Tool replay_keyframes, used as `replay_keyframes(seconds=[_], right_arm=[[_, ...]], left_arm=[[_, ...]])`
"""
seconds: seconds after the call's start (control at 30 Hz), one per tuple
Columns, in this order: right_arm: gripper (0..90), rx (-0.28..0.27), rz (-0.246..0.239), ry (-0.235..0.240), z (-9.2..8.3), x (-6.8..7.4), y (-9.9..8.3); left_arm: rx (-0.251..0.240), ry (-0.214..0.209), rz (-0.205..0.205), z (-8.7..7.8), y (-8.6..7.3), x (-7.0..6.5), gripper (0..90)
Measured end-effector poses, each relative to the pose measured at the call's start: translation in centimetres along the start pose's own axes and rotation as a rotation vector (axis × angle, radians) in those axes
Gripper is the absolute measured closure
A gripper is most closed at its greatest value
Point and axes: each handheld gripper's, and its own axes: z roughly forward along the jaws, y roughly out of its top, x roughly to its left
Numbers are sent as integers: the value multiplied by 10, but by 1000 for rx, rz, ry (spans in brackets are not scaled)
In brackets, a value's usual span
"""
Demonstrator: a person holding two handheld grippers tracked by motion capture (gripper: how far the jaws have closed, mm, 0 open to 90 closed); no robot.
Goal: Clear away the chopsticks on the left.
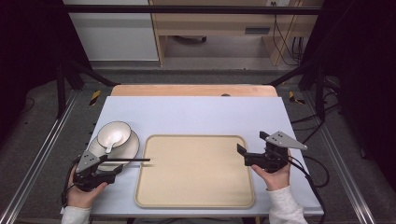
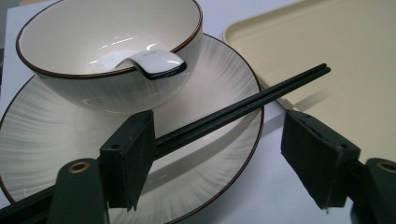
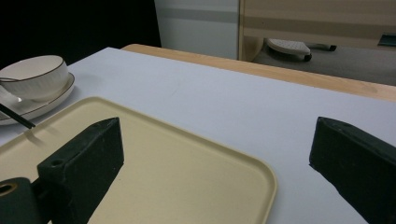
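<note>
Because the black chopsticks [image 2: 243, 105] lie across the rim of the ribbed plate [image 2: 42, 149] with their tips jutting over the edge of the beige tray [image 1: 196, 179], you have a raised span to get under, and that is why your left gripper [image 1: 109, 170] sits low beside the plate. Its fingers [image 2: 128, 156] straddle the pair: one pad is against the sticks, the other stands well off, so nothing is clamped yet and they remain released. A bowl [image 2: 107, 46] with a white spoon [image 2: 156, 63] resting in it sits on the plate. Your right gripper [image 1: 243, 156] hovers over the tray's far side on the table [image 1: 196, 114], fingers spread and holding nothing, likely waiting its turn.
</note>
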Motion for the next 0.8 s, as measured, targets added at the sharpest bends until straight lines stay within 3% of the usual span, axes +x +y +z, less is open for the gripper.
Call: replay_keyframes(seconds=[0.43,0.8], right_arm=[[33,18,-4,2,4,1,-2],[34,16,1,2,3,1,-2]], left_arm=[[8,30,8,4,-2,6,391],[40,36,19,8,-2,12,430]])
